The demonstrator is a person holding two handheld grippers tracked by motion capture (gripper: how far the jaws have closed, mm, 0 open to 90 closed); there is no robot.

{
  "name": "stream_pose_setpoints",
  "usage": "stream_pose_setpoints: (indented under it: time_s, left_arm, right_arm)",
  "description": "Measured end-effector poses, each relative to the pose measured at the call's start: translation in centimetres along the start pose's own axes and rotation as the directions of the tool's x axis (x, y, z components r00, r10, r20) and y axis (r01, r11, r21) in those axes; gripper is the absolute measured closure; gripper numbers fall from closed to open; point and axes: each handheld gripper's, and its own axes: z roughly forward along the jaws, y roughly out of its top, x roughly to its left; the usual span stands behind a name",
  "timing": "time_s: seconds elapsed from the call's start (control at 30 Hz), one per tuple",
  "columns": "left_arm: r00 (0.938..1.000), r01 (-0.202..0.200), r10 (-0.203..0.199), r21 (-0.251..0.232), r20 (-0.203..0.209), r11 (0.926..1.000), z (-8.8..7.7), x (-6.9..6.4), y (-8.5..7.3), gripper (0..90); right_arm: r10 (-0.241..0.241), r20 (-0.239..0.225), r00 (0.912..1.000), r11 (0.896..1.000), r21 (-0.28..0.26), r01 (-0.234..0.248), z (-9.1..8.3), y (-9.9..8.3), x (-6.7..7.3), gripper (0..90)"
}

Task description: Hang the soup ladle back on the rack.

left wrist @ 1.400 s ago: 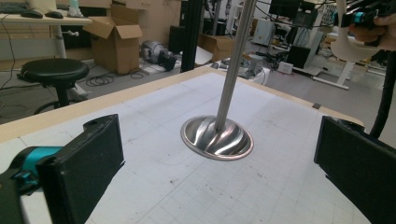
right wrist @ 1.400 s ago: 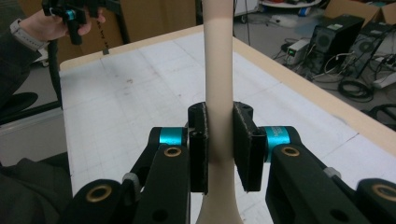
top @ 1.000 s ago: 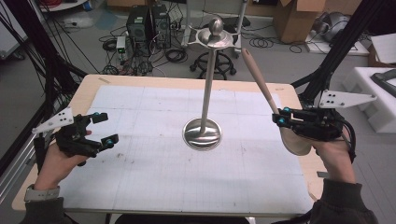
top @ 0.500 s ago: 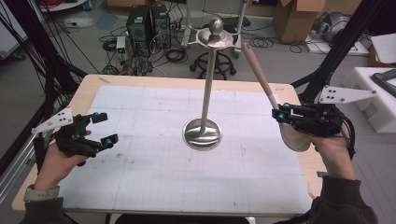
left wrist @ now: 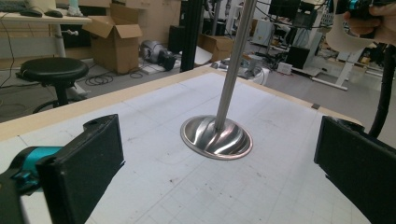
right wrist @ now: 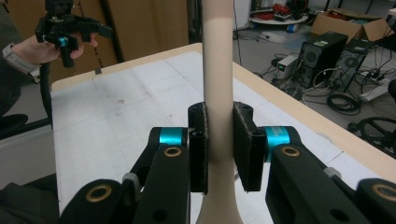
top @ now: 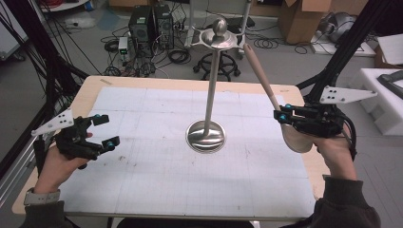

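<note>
Our right gripper (right wrist: 219,149) clamps its fingers (right wrist: 198,140) on the wooden spoon (top: 266,90), handle tilted up toward the metal stand (top: 209,118) mid-bench (top: 142,90). Our left gripper (top: 103,130) hovers near the bench's left edge, fingers wide, holding nothing.

Glossy metal stand (top: 206,135), matt beige spoon (top: 266,88), matt blk claw pads (right wrist: 246,140).

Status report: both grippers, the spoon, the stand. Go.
Right gripper shut on spoon handle, bowl end down, handle angled toward the stand top. Left gripper open, empty, over table's left side. Stand upright mid-table, nothing between it and spoon.
</note>
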Motion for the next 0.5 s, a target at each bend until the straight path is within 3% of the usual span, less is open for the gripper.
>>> stream_pose_setpoints:
  time_s: [0.5]
  left_arm:
    - [1.0000,0.006,-0.006,0.003,-0.004,1.0000,-0.2,0.1,-0.2,1.8]
  right_arm:
    - [0.005,-0.012,0.9999,1.000,0.012,-0.005,1.6,-0.2,-0.4,78.0]
